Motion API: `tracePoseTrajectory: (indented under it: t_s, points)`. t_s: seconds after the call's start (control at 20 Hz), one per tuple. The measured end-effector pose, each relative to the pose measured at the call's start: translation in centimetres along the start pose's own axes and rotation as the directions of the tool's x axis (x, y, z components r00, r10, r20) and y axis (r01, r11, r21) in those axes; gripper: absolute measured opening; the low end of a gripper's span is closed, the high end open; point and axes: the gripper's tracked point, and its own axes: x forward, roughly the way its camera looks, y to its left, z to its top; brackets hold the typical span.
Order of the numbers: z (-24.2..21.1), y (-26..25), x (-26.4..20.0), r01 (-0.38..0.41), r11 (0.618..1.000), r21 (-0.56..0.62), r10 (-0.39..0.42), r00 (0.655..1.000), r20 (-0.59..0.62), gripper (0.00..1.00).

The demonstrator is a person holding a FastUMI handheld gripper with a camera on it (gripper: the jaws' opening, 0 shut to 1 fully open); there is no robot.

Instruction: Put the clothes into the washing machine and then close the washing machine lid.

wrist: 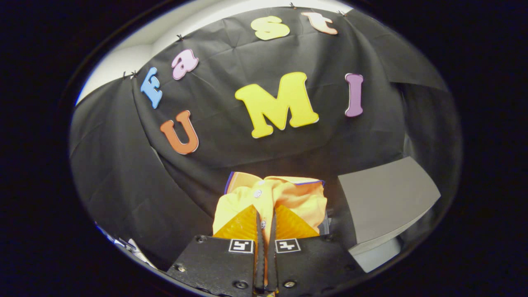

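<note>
A yellow-orange shirt (284, 200) with white buttons and a thin blue-edged collar hangs bunched just ahead of my fingers, lifted against the dark cloth wall. My gripper (266, 218) is shut on the shirt, its two fingers pressed close together with a fold of fabric pinched between them. To the right of the shirt a grey flat panel (385, 202) slants upward, with a paler white body (377, 253) below it; it looks like the washing machine's raised lid. The machine's opening is hidden.
Black cloth forms the wall behind and to both sides. A white wall strip (123, 62) shows above the cloth at the far left. Some pale clutter (132, 249) lies low to the left of the gripper.
</note>
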Motion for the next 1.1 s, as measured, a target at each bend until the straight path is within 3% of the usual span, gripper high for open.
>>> tracePoseTrajectory:
  t_s: [0.6, 1.1]
  points:
    - [-7.4, -3.5, 13.0, 0.097, 0.995, -0.033, -0.102, 0.970, -0.221, 0.07]
    - [-13.0, -5.7, 22.3, 0.124, 0.991, -0.053, -0.135, 0.912, -0.387, 0.07]
